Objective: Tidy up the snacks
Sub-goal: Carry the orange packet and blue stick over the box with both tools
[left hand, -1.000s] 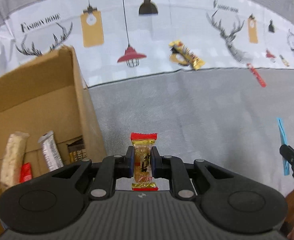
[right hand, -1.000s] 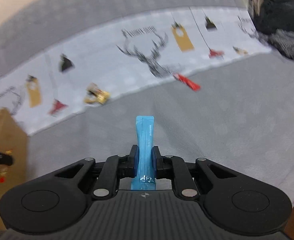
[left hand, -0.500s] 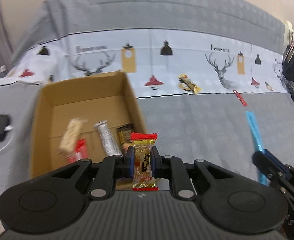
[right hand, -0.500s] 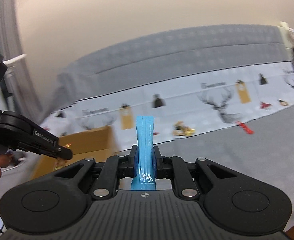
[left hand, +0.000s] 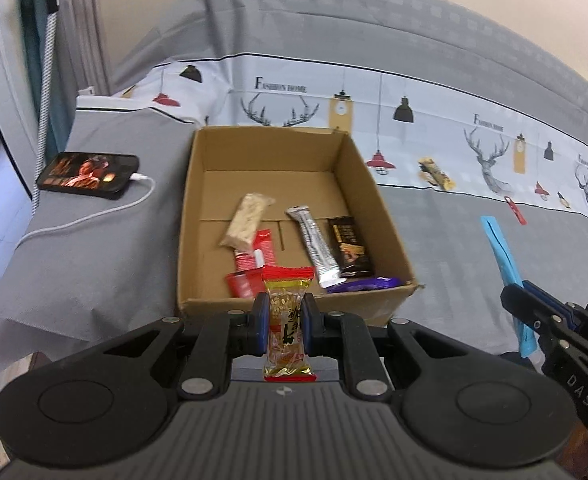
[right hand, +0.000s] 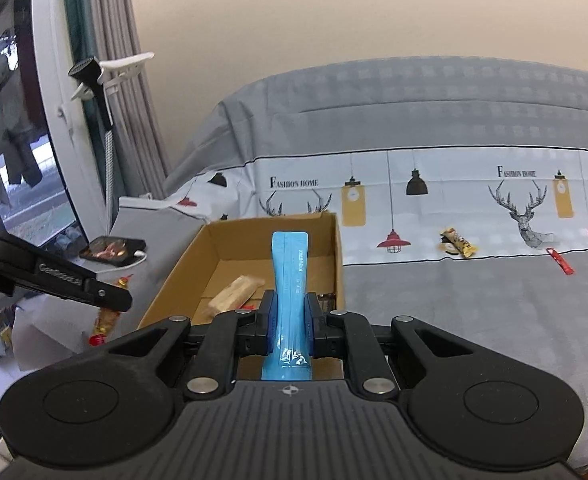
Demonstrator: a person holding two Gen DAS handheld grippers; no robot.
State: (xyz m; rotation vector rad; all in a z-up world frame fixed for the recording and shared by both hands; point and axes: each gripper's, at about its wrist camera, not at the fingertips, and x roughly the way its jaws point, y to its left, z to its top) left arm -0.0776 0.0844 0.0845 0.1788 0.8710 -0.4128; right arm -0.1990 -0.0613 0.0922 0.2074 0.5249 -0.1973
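Observation:
My left gripper [left hand: 285, 318] is shut on a gold snack with red ends [left hand: 287, 322], held just before the near wall of an open cardboard box [left hand: 294, 304]. The box holds several snacks, among them a beige bar [left hand: 247, 221], a silver stick [left hand: 316, 246] and a dark bar [left hand: 349, 246]. My right gripper [right hand: 290, 322] is shut on a blue stick pack [right hand: 291, 280], held upright near the box [right hand: 182, 268]. The right gripper also shows at the right edge of the left wrist view [left hand: 534, 316]. The left gripper shows at the left of the right wrist view [right hand: 106, 300].
A yellow snack [left hand: 436, 172] and a small red sachet [left hand: 515, 210] lie on the bed to the right of the box. A phone [left hand: 88, 170] on a white cable lies left of the box. Curtains and a window stand at the far left.
Both grippers have lifted and swung left toward the box with their snacks still held. The box now shows fully in both views.

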